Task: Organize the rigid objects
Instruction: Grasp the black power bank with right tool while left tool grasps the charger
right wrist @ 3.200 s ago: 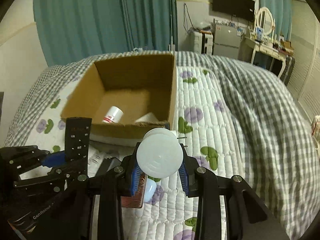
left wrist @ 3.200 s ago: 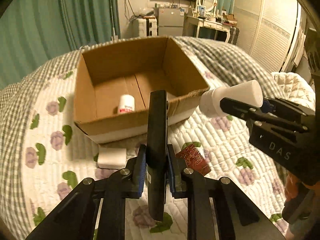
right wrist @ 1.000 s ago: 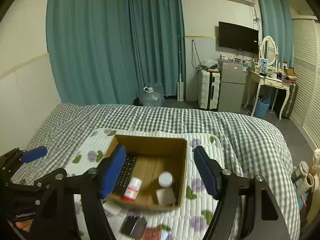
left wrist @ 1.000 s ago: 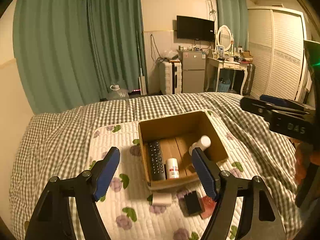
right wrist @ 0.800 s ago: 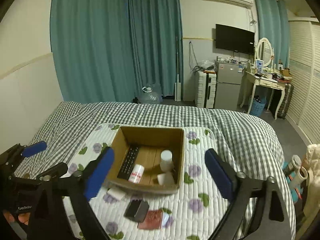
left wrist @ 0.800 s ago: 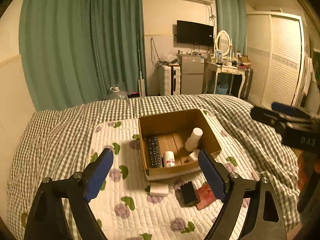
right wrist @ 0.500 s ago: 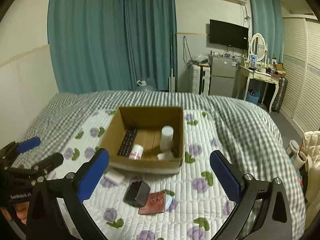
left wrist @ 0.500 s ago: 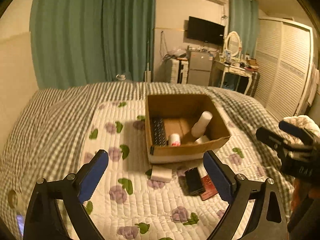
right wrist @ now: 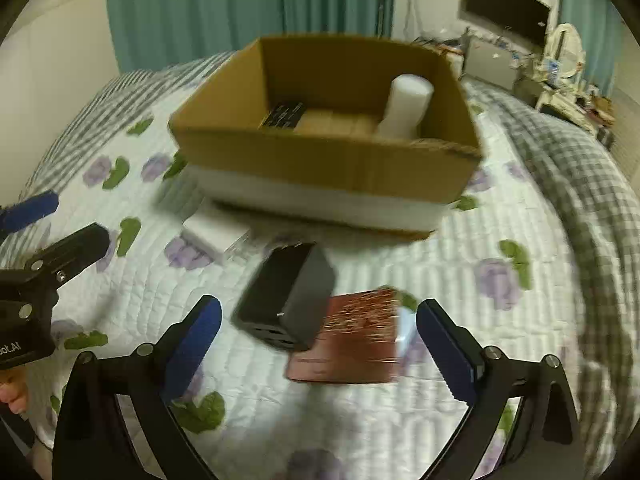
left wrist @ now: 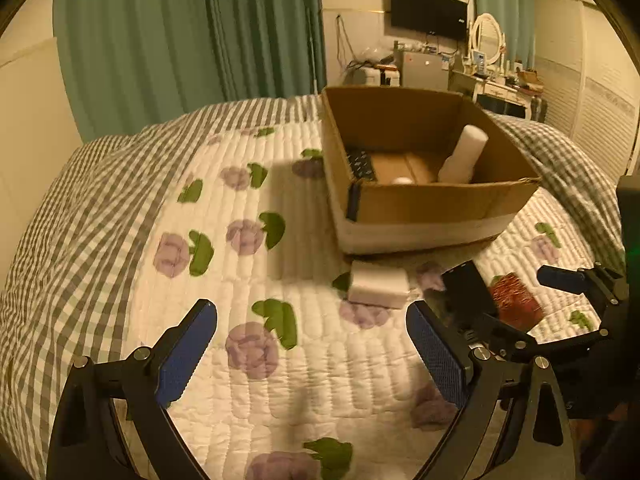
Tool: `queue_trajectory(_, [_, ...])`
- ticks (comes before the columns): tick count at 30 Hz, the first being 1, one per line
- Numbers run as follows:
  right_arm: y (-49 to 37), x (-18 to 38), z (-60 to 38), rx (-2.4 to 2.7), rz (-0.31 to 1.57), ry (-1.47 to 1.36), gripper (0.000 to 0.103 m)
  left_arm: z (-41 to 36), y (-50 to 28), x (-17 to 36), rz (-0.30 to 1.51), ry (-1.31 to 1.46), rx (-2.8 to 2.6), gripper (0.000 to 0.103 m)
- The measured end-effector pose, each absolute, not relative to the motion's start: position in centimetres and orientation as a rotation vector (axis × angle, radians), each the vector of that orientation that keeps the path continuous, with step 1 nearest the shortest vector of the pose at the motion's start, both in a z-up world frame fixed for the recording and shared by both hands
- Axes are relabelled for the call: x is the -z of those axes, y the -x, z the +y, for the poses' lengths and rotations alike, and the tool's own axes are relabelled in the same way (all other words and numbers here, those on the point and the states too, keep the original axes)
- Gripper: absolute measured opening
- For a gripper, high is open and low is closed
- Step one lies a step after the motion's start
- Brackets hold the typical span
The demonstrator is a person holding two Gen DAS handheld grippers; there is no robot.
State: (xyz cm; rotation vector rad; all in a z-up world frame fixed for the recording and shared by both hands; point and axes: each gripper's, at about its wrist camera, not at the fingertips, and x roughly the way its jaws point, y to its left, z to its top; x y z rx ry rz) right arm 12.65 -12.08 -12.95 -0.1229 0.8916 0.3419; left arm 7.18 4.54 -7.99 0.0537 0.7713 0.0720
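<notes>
An open cardboard box (left wrist: 424,204) (right wrist: 320,160) sits on the quilted bed. Inside it lie a black remote (left wrist: 360,162) (right wrist: 284,114), a tall white bottle (left wrist: 464,154) (right wrist: 406,100) and a small white bottle (left wrist: 401,180). In front of the box lie a white block (left wrist: 378,284) (right wrist: 216,232), a black box (right wrist: 286,296) (left wrist: 466,292) and a red-brown card (right wrist: 352,340) (left wrist: 516,300). My left gripper (left wrist: 312,352) is open and empty, low over the quilt near the white block. My right gripper (right wrist: 316,344) is open and empty, just short of the black box.
The bed carries a white flowered quilt (left wrist: 240,240) over a grey checked cover (right wrist: 580,160). Green curtains (left wrist: 180,32) hang behind. A TV (left wrist: 428,12), a fridge and a dressing table stand at the far wall. A small white object (right wrist: 406,326) peeks from under the card.
Both grippers have dropped from high above the bed down close to the quilt, toward the objects in front of the box. Both stay open and empty.
</notes>
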Motion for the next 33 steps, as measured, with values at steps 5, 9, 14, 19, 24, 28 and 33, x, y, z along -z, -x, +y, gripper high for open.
queue_trajectory(5, [-14.2, 14.8, -10.0, -0.364, 0.933, 0.162, 0.071, 5.6, -7.2, 8.8, 0.795, -0.031, -0.095, 0.097])
queue_trajectory(9, [-16.2, 16.5, -8.8, -0.345, 0.998, 0.19, 0.057, 5.8, -7.0, 8.7, 0.797, -0.027, -0.101, 0.097])
queue_trajectory(14, [-15.8, 15.9, -10.2, -0.308, 0.939, 0.153, 0.042, 5.2, -7.4, 8.7, 0.834, 0.028, -0.057, 0.097])
queue_trajectory(19, [-15.1, 14.0, -13.3, -0.266, 0.869, 0.059, 0.04, 3.6, -9.4, 9.1, 0.886, 0.07, -0.049, 0.097])
queue_trajectory(24, [-15.6, 12.9, -15.5, -0.238, 0.86, 0.021, 0.04, 1.1, -12.8, 10.9, 0.954, -0.013, -0.07, 0.097])
queue_trajectory(28, [-16.4, 12.8, -16.5, -0.25, 0.87, -0.05, 0.04, 0.3, -14.6, 11.9, 0.976, -0.023, -0.061, 0.096])
queue_trajectory(33, [-17.3, 13.5, -16.3, -0.251, 0.892, -0.087, 0.039, -0.2, -16.5, 14.3, 1.043, -0.033, -0.032, 0.089])
